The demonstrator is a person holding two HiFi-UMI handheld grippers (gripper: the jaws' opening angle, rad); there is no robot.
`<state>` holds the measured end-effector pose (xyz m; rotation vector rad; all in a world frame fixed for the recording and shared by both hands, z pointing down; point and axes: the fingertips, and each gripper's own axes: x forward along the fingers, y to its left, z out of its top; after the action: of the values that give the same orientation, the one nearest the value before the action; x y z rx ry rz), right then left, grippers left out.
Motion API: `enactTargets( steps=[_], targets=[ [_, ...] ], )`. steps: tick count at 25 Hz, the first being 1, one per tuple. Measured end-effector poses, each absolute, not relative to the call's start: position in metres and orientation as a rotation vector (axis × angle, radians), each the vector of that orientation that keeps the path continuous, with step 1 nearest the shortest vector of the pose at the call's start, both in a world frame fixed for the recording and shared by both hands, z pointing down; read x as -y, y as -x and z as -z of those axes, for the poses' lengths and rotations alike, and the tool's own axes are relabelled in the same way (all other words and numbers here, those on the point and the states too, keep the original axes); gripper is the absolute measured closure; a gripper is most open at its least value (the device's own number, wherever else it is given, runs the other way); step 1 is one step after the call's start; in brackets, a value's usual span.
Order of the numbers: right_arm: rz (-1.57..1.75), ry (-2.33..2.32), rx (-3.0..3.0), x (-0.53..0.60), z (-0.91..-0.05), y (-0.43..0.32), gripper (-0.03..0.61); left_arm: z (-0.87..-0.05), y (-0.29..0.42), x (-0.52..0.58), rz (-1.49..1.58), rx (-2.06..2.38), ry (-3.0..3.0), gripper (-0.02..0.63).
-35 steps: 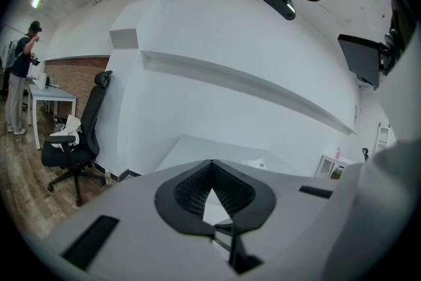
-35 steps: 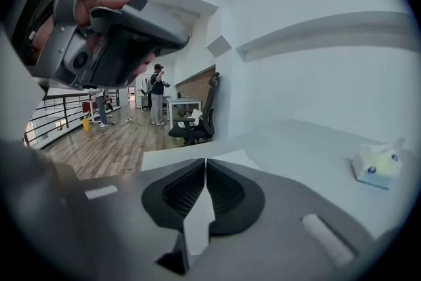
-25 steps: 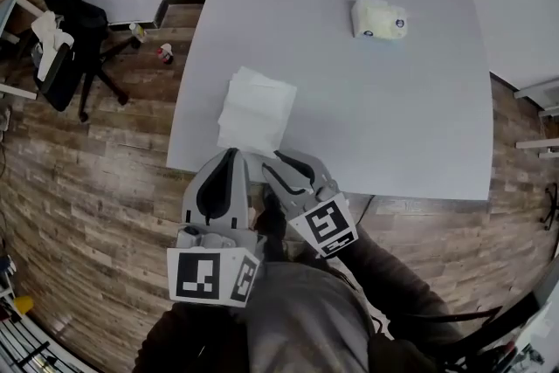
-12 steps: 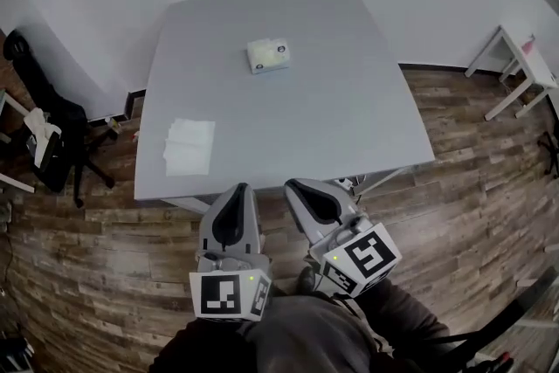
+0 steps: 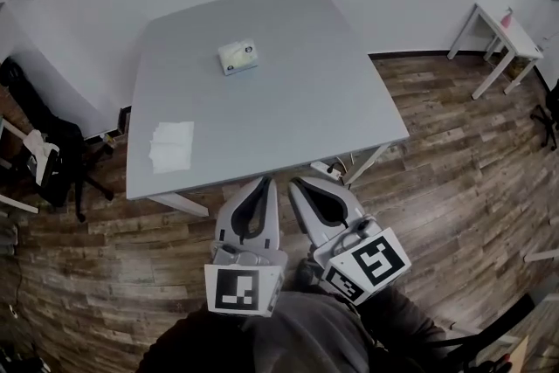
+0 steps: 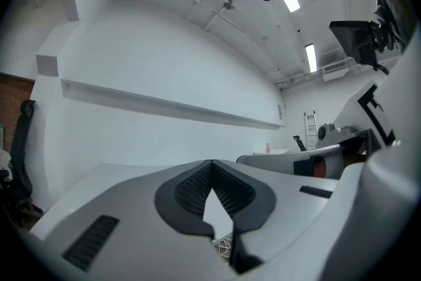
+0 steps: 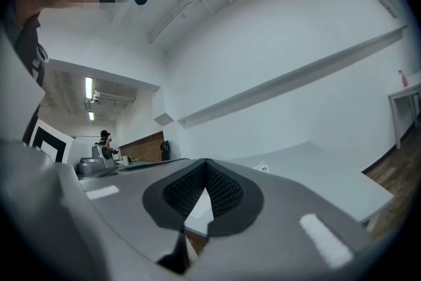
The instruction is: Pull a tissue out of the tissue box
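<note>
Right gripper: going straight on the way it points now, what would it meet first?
Probably nothing near: the shut right gripper points level over the square grey table, so likely the white wall beyond; depth is unclear.

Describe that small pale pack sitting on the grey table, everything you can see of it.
The tissue box is a small, cream-white pack that looks soft rather than rigid, with a small dark mark on its near side. It rests flat on the grey table, in the far left part, slightly askew to the edges. Only the table touches it. Whether a tissue sticks out is too small to tell.
</note>
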<state>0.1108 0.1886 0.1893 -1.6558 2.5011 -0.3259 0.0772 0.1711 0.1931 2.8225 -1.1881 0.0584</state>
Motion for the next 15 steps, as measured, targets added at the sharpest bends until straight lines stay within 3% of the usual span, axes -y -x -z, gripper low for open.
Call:
enactTargets(
  steps=[15],
  targets=[
    [0.208,1.720,-2.484,-0.174,-0.179,-0.103,0.578,-0.181,-0.083,-0.154,0.057,1.121,-2.890,0.612]
  ],
)
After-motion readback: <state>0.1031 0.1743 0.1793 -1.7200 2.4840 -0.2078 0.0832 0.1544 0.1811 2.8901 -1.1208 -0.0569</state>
